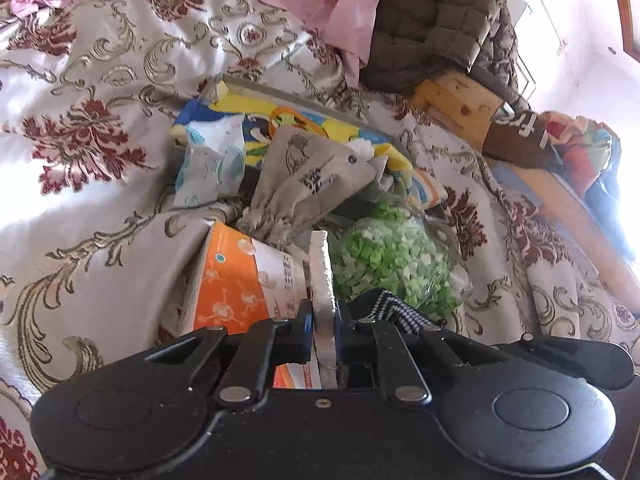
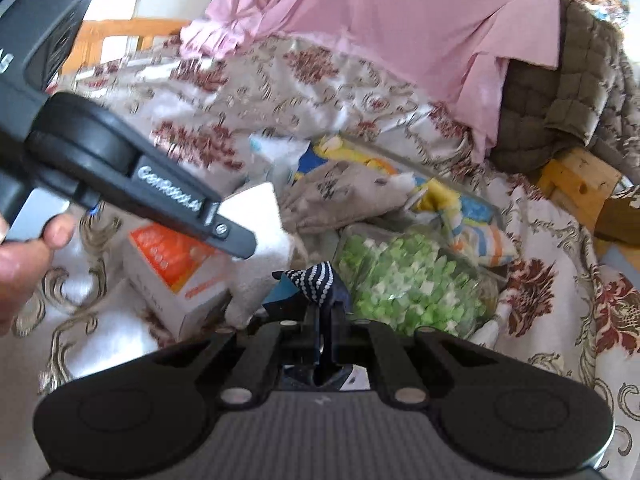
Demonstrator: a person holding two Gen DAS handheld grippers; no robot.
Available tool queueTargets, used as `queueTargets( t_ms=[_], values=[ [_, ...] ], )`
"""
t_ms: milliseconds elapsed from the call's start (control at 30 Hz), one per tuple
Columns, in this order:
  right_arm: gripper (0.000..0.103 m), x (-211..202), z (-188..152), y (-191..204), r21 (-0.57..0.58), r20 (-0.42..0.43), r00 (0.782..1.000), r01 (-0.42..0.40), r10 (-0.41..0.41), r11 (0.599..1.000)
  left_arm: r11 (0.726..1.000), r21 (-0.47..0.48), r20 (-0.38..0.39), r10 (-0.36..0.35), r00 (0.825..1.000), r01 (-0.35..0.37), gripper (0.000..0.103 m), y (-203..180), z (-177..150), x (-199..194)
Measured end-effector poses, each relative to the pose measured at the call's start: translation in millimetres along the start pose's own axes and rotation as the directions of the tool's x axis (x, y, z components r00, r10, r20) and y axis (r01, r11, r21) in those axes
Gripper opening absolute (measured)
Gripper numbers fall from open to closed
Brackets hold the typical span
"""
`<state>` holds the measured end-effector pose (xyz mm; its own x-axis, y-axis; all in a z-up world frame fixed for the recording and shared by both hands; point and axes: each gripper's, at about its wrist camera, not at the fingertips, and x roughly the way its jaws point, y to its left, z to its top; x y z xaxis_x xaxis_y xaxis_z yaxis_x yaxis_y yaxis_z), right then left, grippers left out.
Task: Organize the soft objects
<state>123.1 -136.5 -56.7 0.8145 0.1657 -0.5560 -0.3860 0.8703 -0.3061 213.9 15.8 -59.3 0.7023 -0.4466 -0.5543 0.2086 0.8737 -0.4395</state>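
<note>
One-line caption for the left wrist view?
Left tongs shut on a white towel above an orange box and green-filled bag.

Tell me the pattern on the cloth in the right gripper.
Dark navy cloth with rows of white dots, clearest in the right wrist view.

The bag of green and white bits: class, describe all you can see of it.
The bag of green and white bits is clear, crinkly plastic, stuffed with small pale and bright green pieces. It lies on its side on the floral bedspread, below the grey drawstring pouch. An orange box lies to its left. No hand-held gripper grips it.
</note>
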Motion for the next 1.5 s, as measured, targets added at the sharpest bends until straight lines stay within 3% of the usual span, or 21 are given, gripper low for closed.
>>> queueTargets(
  t_ms=[400,567,733,867,1067,1267,1500],
  values=[
    [0.005,-23,21,-20,0.031,0.220,0.973,0.064,-0.069,0.997,1.000,-0.020,0.144,0.020,0.989,-0.017,0.010,-14,17,-39],
    [0.005,-6,55,-44,0.075,0.300,0.953,0.029,-0.050,0.997,0.999,0.023,0.188,0.038,0.981,-0.044,0.011,-24,55,-37],
    [0.005,40,84,-83,0.132,0.334,0.941,0.018,-0.061,0.991,0.996,0.070,0.228,0.038,0.973,-0.055,0.011,-30,108,-9],
    [0.005,82,98,-121,0.240,0.311,0.946,0.015,-0.091,0.971,0.996,0.082,0.230,0.022,0.973,-0.042,0.011,-34,145,29],
    [0.006,127,91,-172,0.390,0.227,0.967,0.020,-0.118,0.920,0.994,0.105,0.205,-0.002,0.979,-0.020,0.011,-44,179,90],
    [0.006,158,75,-193,0.451,0.144,0.984,0.031,-0.107,0.892,0.993,0.108,0.131,0.039,0.991,-0.053,0.011,-53,184,143],
    [0.006,179,63,-201,0.516,0.051,0.997,0.022,-0.056,0.856,0.991,0.118,0.075,0.055,0.996,-0.063,0.011,-54,178,169]
  ],
)
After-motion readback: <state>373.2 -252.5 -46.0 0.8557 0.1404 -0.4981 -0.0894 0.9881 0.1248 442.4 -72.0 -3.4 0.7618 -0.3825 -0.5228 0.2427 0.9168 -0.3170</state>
